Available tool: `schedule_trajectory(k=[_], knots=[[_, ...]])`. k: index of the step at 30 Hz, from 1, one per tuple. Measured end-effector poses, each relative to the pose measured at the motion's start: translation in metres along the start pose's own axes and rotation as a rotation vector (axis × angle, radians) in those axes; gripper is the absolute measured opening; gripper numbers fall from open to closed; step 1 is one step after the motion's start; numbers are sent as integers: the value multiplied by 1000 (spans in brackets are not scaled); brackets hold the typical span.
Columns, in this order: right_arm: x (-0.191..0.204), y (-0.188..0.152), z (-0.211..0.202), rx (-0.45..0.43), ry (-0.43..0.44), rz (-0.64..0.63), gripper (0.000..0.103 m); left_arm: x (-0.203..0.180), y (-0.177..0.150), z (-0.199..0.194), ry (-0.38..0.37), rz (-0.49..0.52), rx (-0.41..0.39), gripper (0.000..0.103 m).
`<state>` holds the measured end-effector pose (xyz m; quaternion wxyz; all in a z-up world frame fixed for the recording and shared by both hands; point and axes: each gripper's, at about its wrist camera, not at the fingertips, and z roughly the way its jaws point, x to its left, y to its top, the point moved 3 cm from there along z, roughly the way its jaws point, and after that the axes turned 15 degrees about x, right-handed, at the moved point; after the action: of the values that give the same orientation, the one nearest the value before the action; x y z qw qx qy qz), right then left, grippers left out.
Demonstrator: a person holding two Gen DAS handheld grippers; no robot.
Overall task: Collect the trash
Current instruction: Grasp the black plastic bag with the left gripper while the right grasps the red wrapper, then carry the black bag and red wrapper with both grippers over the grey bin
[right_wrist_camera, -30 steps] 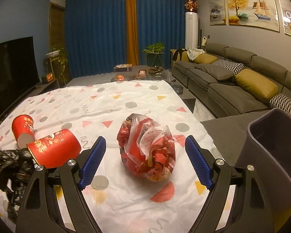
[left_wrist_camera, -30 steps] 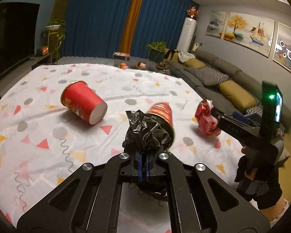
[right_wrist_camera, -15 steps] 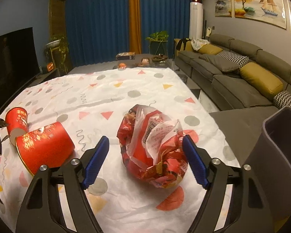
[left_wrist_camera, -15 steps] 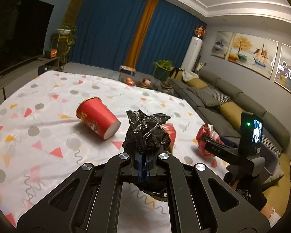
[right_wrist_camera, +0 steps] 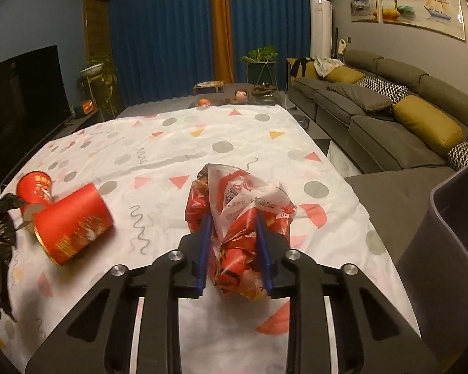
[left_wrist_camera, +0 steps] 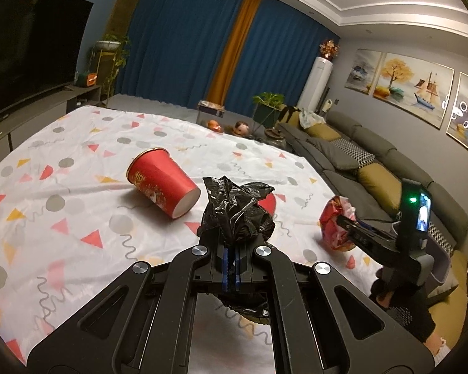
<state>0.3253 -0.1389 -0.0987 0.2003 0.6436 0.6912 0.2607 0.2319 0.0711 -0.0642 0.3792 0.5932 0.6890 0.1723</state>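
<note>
black bag clamped in left gripper; right gripper jaws squeezing red wrapper; 2 red cups still on table, bin w/ nothing visible in it.

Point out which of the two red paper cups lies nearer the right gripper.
The larger-looking red cup, on its side with its gold-rimmed mouth toward the camera, is nearer the right gripper. The other cup lies behind it, farther left.
</note>
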Motion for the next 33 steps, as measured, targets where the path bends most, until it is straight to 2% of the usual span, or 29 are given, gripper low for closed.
schedule_trajectory(k=[17,33], knots=[[-2,-47,-111,-155,40,-37,26,-18,-2,-12,-5,45,-26,1],[-28,-73,-162,-232,49,-18,26,-72,-10,-48,-29,135,-61,1]])
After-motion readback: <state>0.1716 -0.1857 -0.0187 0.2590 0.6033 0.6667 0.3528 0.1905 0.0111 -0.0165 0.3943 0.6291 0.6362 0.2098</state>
